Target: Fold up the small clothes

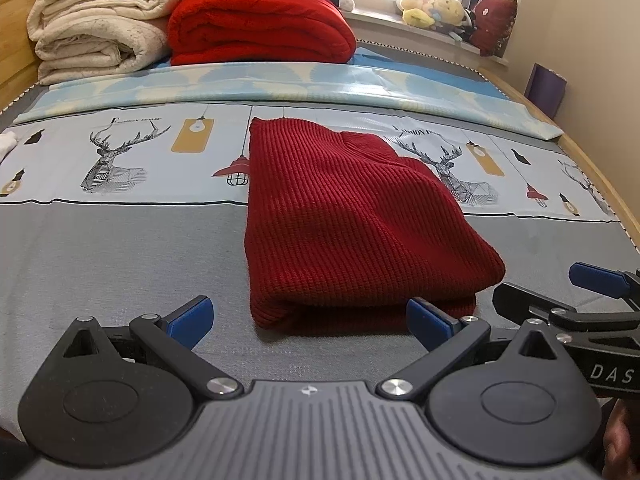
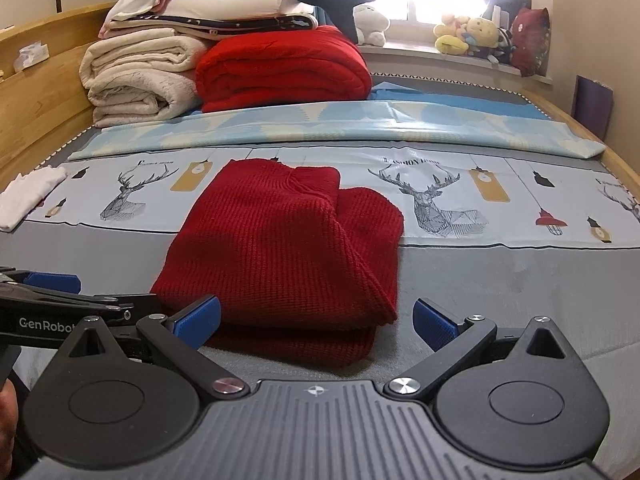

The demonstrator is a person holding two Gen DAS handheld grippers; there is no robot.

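Note:
A dark red knitted sweater [image 1: 352,224] lies folded in a compact stack on the bed's grey sheet; it also shows in the right wrist view [image 2: 280,248]. My left gripper [image 1: 310,318] is open and empty, just short of the sweater's near edge. My right gripper [image 2: 316,318] is open and empty, also at the near edge, to the right of the left one. The right gripper's blue pad shows in the left wrist view [image 1: 596,278], and the left gripper's in the right wrist view [image 2: 52,282].
Folded cream blankets [image 1: 96,32] and a bright red blanket [image 1: 260,28] are stacked at the bed's far end. A white garment [image 2: 28,196] lies at the left edge. Plush toys [image 2: 472,34] sit on the windowsill. A wooden bed frame [image 2: 36,120] borders the left side.

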